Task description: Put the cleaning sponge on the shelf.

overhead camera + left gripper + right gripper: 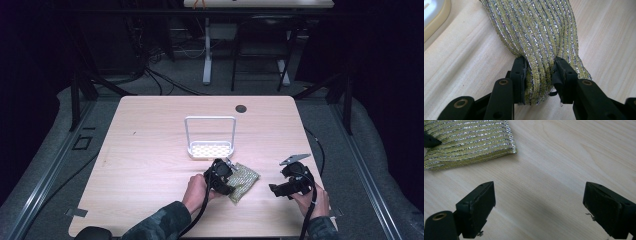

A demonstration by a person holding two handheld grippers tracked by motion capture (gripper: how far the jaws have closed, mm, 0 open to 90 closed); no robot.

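Bunched yellow-silver striped cloth on the table, near edge pinched

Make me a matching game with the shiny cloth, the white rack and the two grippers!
Things:
1. sparkly cloth
2. white rack
3. left gripper
4. right gripper

States:
A. open above bare wood
B. yellow-green with silver stripes
C. stands upright at the table's middle
D. pinching the cloth's edge

Pairs: 1-B, 2-C, 3-D, 4-A

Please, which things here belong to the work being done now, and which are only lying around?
In use:
- yellow-green glitter cloth, pinched in the left tool
- left tool

Not in use:
- white rack with a perforated tray, behind the cloth
- right tool, open over bare table
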